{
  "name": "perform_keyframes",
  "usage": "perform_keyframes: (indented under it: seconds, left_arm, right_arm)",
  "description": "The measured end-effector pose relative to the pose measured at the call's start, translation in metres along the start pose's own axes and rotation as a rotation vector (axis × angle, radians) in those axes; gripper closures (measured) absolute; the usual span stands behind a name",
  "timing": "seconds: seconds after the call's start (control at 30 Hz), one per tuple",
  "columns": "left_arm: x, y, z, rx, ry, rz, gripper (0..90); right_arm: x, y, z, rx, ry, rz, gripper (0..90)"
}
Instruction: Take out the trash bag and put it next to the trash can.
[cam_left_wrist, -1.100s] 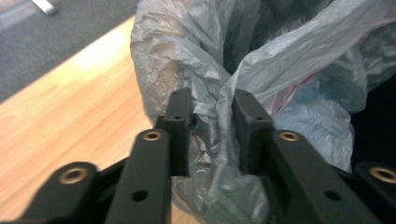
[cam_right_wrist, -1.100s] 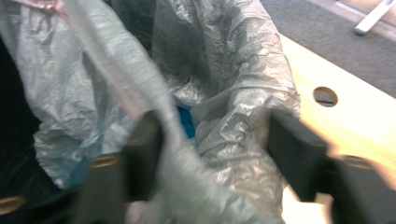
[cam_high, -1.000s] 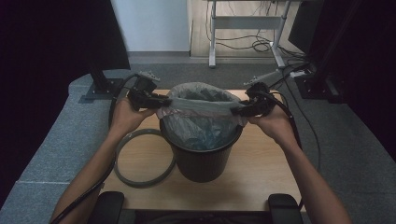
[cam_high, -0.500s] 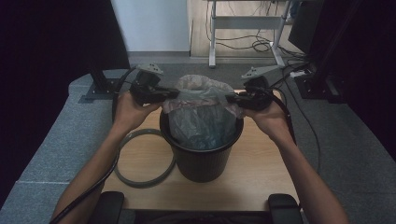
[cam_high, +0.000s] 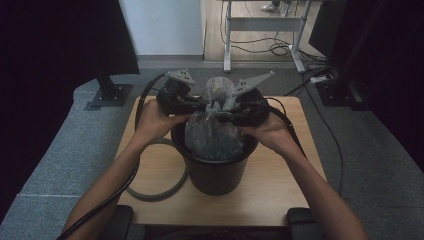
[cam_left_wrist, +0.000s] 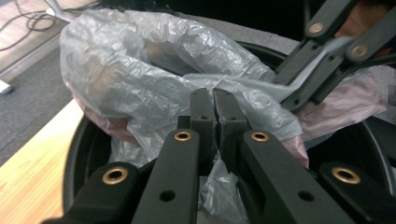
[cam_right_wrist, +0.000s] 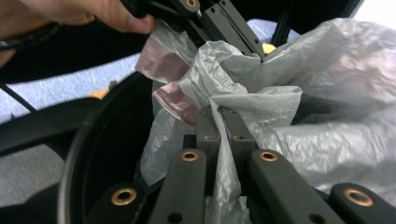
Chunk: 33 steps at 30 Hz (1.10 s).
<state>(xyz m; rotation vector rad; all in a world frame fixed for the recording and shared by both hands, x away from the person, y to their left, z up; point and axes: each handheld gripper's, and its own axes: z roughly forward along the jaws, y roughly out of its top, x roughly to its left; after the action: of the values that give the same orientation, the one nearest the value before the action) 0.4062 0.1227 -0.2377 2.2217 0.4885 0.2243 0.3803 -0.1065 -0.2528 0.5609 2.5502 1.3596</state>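
A: Both clamping? Where's the liner sitting?
B: Yes. Left gripper (cam_high: 202, 106) and right gripper (cam_high: 223, 114) are each pinching the bag (cam_high: 215, 135) rim together above the bin (cam_high: 217, 172), probably gathering the mouth for lifting out.
A: Hidden stuff?
B: Bag contents are staying unreadable; ring (cam_high: 150, 192) at the bin's seven o'clock is sitting partly covered.

Small wooden worktop (cam_high: 295, 172) on grey carpeted floor (cam_high: 60, 150). Black ribbed bin (cam_high: 220, 172) standing upright at its middle, directly beneath the jaws. Grey ring (cam_high: 162, 187) lying flat below and left of the jaws, touching the bin's base.
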Motion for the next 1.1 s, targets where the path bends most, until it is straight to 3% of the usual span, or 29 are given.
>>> perform_keyframes:
  seconds: [0.13,0.23,0.33,0.43,0.5,0.53,0.57,0.6,0.67,0.77,0.83,0.97,1.1]
  left_arm:
    - [-0.001,-0.002,0.004,0.009,-0.026,0.009,87.5]
    - [-0.002,-0.002,0.006,0.010,-0.048,0.016,87.5]
    - [-0.004,-0.001,0.008,0.007,-0.077,0.022,87.5]
    - [-0.008,0.001,0.009,0.007,-0.105,0.042,87.5]
    - [-0.010,0.002,0.011,0.003,-0.132,0.046,87.5]
    - [-0.011,0.003,0.012,0.000,-0.139,0.046,87.4]
    - [-0.011,0.003,0.012,0.000,-0.139,0.046,87.2]
    - [-0.009,0.003,0.012,-0.006,-0.155,0.031,86.2]
    - [-0.008,0.002,0.012,-0.007,-0.168,0.021,82.4]
    - [-0.004,0.001,0.010,-0.021,-0.152,0.003,63.9]
    - [-0.001,-0.001,0.006,-0.040,-0.159,-0.014,55.1]
    - [0.002,-0.005,-0.003,-0.050,-0.171,-0.015,45.8]
    - [0.002,-0.010,-0.011,-0.033,-0.155,0.011,39.5]
  right_arm:
    - [-0.002,-0.003,0.005,0.038,-0.023,-0.019,75.9]
    - [-0.003,-0.004,0.009,0.044,-0.058,-0.032,60.8]
    - [-0.004,-0.005,0.013,0.044,-0.059,-0.043,46.1]
    - [-0.004,-0.005,0.018,0.047,-0.032,-0.049,43.8]
    - [-0.003,-0.005,0.020,0.051,-0.021,-0.052,45.2]
    - [-0.002,-0.005,0.021,0.053,-0.005,-0.055,54.6]
    - [-0.002,-0.005,0.021,0.053,-0.005,-0.055,54.6]
    - [0.000,-0.005,0.020,0.060,0.006,-0.073,67.3]
    - [0.002,-0.005,0.020,0.060,0.007,-0.082,70.8]
    - [0.004,-0.006,0.018,0.054,0.006,-0.098,79.3]
    - [0.004,-0.006,0.017,0.047,0.010,-0.099,82.0]
    - [0.002,-0.007,0.014,0.048,0.000,-0.087,83.3]
    - [-0.004,-0.009,0.009,0.046,-0.023,-0.073,83.6]
